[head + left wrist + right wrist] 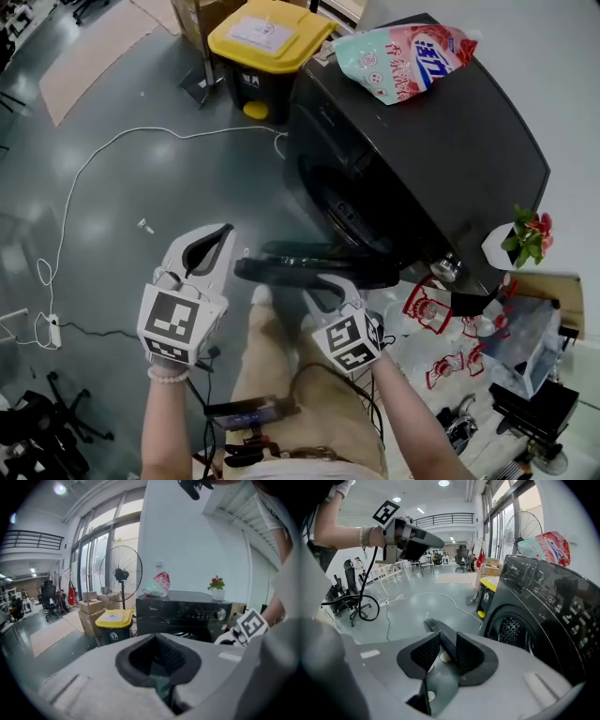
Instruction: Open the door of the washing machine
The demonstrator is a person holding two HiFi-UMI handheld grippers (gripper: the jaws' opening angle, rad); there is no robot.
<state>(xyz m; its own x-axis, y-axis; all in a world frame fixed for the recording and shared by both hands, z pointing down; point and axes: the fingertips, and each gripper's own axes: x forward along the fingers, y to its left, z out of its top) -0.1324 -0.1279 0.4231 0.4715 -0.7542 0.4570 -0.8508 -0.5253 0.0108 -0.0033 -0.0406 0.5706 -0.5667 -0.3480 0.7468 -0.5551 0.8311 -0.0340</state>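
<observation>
Both arms reach out from the near edge of the head view. The bare left forearm (169, 431) runs straight away from the body, with a bead bracelet (169, 377) at the wrist. It carries the left gripper (223, 234) on the left, pointing far and slightly down. Its jaws are pressed together with nothing between them. The right forearm (408, 412) slants in from the near right. The right gripper (326, 286) points far and more steeply down, and sits lower than the left one. Its pads (466, 653) lie against both faces of the door (433, 625) edge, gripping it. The two grippers are side by side and apart, each with its marker cube turned up
</observation>
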